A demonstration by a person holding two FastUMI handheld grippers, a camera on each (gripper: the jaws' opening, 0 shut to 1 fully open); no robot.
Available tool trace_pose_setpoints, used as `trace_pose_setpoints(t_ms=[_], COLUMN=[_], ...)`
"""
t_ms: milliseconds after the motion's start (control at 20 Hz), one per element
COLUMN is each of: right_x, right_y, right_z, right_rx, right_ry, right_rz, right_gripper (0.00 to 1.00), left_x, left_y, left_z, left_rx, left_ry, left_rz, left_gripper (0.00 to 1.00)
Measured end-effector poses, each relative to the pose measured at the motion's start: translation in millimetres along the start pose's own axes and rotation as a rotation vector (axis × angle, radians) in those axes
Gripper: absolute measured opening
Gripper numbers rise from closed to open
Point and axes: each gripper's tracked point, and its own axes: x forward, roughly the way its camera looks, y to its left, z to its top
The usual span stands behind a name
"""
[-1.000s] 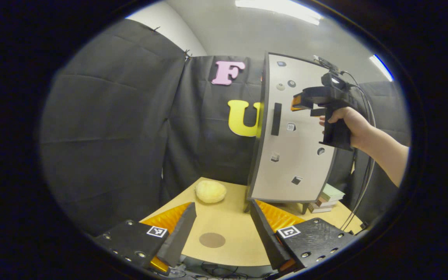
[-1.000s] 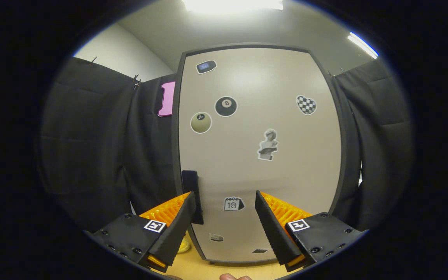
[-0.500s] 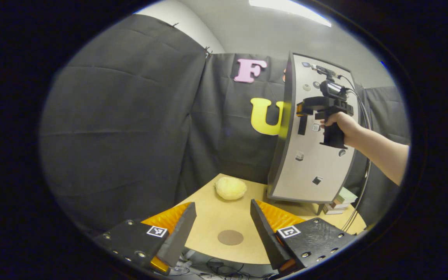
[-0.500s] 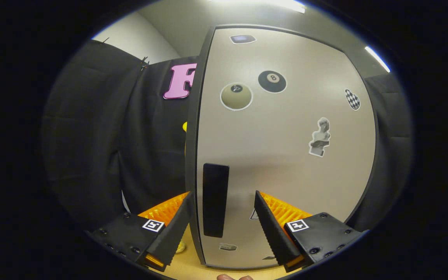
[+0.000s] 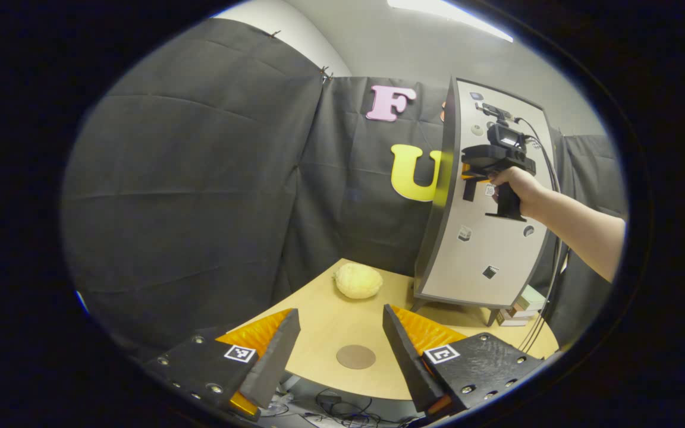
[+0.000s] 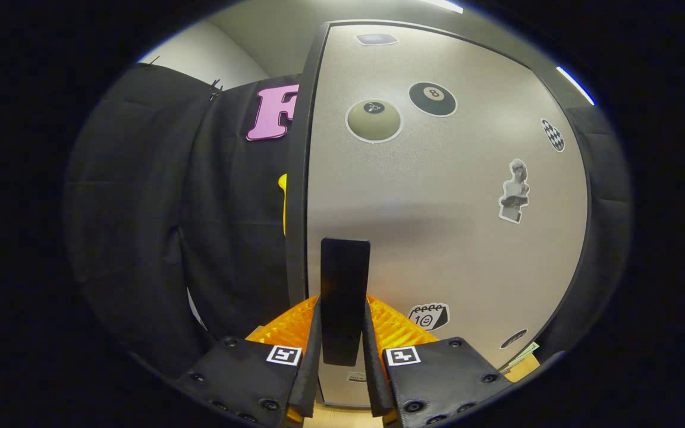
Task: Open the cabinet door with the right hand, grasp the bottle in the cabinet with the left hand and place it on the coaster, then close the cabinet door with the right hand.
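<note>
Since a second ago, the right gripper (image 6: 342,362) has gone from spread in front of the cabinet door (image 6: 449,202) to pinched on the door's dark handle (image 6: 344,297), one finger against each side. The door is closed, so the bottle cannot be seen.

From left to right in the left gripper view: the left gripper (image 5: 341,351) hangs spread wide with nothing between its fingers, above the near edge of the table (image 5: 319,321). A round brown coaster (image 5: 355,356) lies on the table between the fingertips. Farther back sits a pale yellow lumpy object (image 5: 358,280). Beside it stands the cabinet (image 5: 485,238), where a hand (image 5: 512,184) holds the right gripper (image 5: 467,173) against the handle.
</note>
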Motion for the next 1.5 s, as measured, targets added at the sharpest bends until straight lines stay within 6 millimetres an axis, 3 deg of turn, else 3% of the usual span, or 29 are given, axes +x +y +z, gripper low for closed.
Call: trace_pose_setpoints(t_ms=[150,200,450,550,600,1050,1150,1200,1500], right_x=[0.0,-0.1,-6.2,-12.7,-18.6,-79.3,-86.5,-90.4,-96.3], right_y=[0.0,0.1,1.6,1.4,3.2,2.5,-1.2,-2.6,-6.1], right_z=[-0.5,-1.5,-2.4,-3.9,-2.0,-1.8,-3.5,-4.5,-5.2], right_rx=[0.035,0.037,0.032,0.025,0.015,-0.003,-0.004,-0.005,-0.002], right_ry=[0.021,0.024,0.0,0.003,-0.003,-0.025,-0.028,-0.03,-0.03], right_rz=[0.008,0.008,0.075,0.111,0.126,0.279,0.296,0.306,0.347], right_gripper=[0.33,0.33,0.19,0.2,0.15,0.15,0.15,0.15,0.15], left_x=[-4.0,-3.8,-11.1,-9.8,-9.5,-24.5,-25.8,-25.9,-13.4], left_y=[-3.0,-4.3,-12.2,-16.3,-18.8,-28.6,-35.7,-40.8,-61.4], left_z=[-2.3,-4.3,-14.7,-18.1,-19.6,-23.9,-22.6,-20.3,-2.2], left_rx=[-0.006,-0.007,-0.019,-0.03,-0.037,-0.018,-0.001,0.008,0.068], left_ry=[-0.004,0.002,0.019,0.027,0.032,0.039,0.041,0.04,0.013], left_rz=[0.001,0.001,-0.002,-0.003,-0.009,-0.034,-0.046,-0.054,-0.096], left_gripper=[0.89,0.84,0.89,0.87,0.84,0.89,0.84,0.89,0.89])
